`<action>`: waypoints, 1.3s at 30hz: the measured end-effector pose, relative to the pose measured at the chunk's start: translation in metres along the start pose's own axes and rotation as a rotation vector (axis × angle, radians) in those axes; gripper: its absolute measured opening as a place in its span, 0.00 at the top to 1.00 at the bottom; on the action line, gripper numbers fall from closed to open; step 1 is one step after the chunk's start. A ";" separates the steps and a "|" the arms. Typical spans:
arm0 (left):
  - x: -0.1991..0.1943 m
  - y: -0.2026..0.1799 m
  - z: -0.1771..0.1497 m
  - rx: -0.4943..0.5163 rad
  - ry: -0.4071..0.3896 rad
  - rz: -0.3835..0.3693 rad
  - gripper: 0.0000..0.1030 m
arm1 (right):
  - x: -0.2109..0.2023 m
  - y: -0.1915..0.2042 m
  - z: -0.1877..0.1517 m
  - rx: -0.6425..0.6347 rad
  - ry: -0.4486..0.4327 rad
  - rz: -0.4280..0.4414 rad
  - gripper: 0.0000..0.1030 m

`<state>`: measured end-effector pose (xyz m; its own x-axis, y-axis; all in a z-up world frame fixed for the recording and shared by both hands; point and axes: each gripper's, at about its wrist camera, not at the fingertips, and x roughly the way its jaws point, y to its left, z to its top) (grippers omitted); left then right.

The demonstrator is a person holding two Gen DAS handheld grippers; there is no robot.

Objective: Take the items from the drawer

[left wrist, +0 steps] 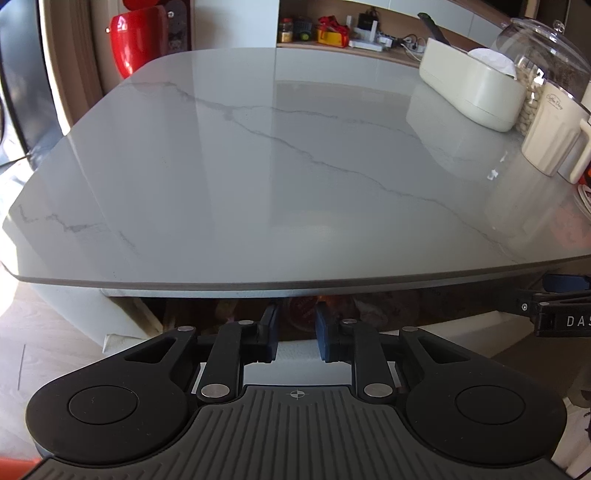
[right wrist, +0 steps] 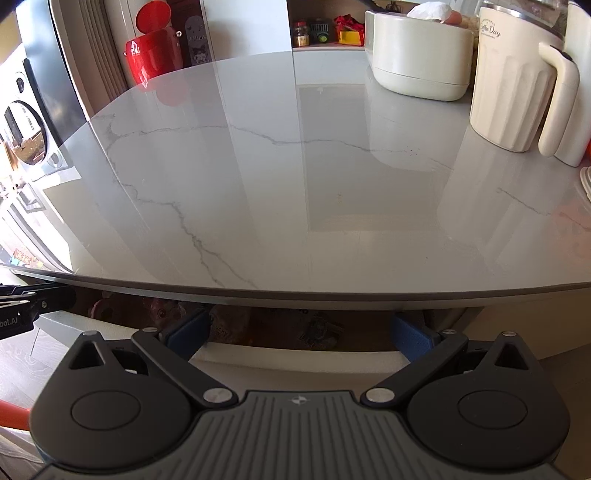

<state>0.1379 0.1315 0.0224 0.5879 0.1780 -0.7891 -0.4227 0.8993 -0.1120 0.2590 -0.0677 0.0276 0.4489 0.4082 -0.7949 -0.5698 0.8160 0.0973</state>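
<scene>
A drawer point(left wrist: 295, 354) stands pulled out under the front edge of the marble table point(left wrist: 258, 166). Its white front rail point(right wrist: 295, 360) crosses both views, and its dark inside point(right wrist: 280, 325) holds several dim, shadowed items. My left gripper point(left wrist: 295, 330) reaches over the rail into the drawer, its blue pads a narrow gap apart with nothing clearly between them. My right gripper point(right wrist: 299, 328) hangs over the same rail with its blue fingers spread wide and nothing held. The right gripper's fingers point(left wrist: 554, 295) also show at the left wrist view's right edge.
A cream oval box point(right wrist: 417, 55) and a ribbed cream jug point(right wrist: 513, 92) stand at the table's back right, with a glass jar point(left wrist: 546, 55) behind. A red bin point(right wrist: 155, 51) stands beyond the far left corner. A shelf point(left wrist: 332, 33) with small items lines the back wall.
</scene>
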 end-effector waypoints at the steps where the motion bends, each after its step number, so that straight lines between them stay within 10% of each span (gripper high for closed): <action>1: -0.003 0.003 -0.003 -0.001 0.008 -0.007 0.77 | -0.001 -0.001 0.000 0.002 0.010 0.008 0.00; 25: -0.084 -0.009 -0.101 0.096 0.110 -0.035 0.77 | -0.070 -0.002 -0.104 0.042 0.199 0.133 0.00; 35: -0.086 0.001 -0.087 0.088 0.097 -0.075 0.78 | -0.066 -0.004 -0.099 0.038 0.172 0.114 0.00; 39: -0.088 0.030 -0.064 0.122 0.036 0.058 0.78 | -0.064 -0.005 -0.098 0.037 0.164 0.115 0.00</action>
<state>0.0292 0.1169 0.0500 0.5387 0.2185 -0.8137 -0.3665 0.9304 0.0071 0.1659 -0.1374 0.0193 0.2630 0.4298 -0.8638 -0.5838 0.7836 0.2122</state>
